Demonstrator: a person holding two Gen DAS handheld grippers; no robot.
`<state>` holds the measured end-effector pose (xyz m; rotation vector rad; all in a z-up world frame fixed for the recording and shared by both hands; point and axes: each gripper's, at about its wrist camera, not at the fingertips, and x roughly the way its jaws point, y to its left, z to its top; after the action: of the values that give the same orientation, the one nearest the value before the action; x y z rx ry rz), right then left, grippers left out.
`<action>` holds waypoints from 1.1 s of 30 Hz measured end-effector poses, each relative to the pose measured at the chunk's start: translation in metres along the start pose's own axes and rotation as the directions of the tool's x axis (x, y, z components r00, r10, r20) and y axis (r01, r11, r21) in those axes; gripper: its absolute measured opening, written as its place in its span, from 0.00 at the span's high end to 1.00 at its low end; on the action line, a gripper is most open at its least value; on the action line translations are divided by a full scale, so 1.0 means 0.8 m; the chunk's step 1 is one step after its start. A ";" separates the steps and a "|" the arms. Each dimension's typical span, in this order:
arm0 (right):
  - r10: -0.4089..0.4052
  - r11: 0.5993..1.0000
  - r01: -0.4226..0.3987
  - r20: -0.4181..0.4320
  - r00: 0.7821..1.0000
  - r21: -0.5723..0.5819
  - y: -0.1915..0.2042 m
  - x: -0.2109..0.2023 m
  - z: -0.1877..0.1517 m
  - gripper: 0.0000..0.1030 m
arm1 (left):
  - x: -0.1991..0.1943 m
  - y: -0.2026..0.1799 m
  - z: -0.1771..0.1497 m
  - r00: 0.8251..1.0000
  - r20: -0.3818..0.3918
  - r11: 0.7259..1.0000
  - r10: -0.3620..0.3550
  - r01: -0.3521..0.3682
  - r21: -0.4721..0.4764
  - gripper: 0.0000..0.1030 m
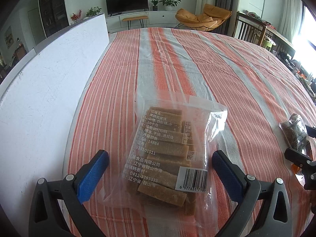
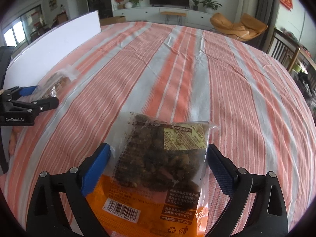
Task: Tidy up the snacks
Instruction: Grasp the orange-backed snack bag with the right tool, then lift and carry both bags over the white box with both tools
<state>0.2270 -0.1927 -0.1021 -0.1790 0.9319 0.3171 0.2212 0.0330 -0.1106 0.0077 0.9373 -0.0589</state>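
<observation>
A clear bag of tan snack bars [image 1: 164, 152] lies flat on the striped tablecloth [image 1: 197, 63]. My left gripper [image 1: 160, 154] is open and straddles its near half, with a gap on each side. To the right, a bag of dark snack pieces with an orange lower part [image 2: 158, 158] lies between the open fingers of my right gripper [image 2: 159, 148]. The blue pads [image 2: 94, 167] stand close beside its edges. The dark bag [image 1: 294, 136] and the right gripper [image 1: 304, 142] show at the left wrist view's right edge. The left gripper [image 2: 47, 94] and the clear bag [image 2: 57, 83] show at the far left of the right wrist view.
A tall white board [image 1: 49, 79] stands upright along the table's left side, close to the clear bag. The striped cloth stretches far ahead of both bags. Wooden chairs [image 2: 286, 53] stand past the table's right edge, and an orange lounge chair [image 1: 203, 17] sits beyond the far edge.
</observation>
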 end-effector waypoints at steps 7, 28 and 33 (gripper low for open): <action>0.004 1.000 -0.004 0.000 1.000 0.003 0.000 -0.006 -0.006 0.04 | 0.000 0.000 0.000 1.000 0.000 1.000 0.000 0.000 0.000 0.00; 0.005 1.000 -0.005 0.000 1.000 0.003 0.000 -0.005 -0.006 0.04 | 0.000 0.000 0.000 1.000 0.000 1.000 0.001 -0.001 0.000 0.00; 0.005 1.000 -0.005 0.000 1.000 0.004 0.000 -0.005 -0.006 0.04 | 0.000 0.001 0.000 1.000 -0.001 1.000 0.000 0.000 0.002 0.00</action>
<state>0.2211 -0.1952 -0.1013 -0.1737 0.9331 0.3196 0.2216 0.0338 -0.1105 0.0092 0.9379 -0.0599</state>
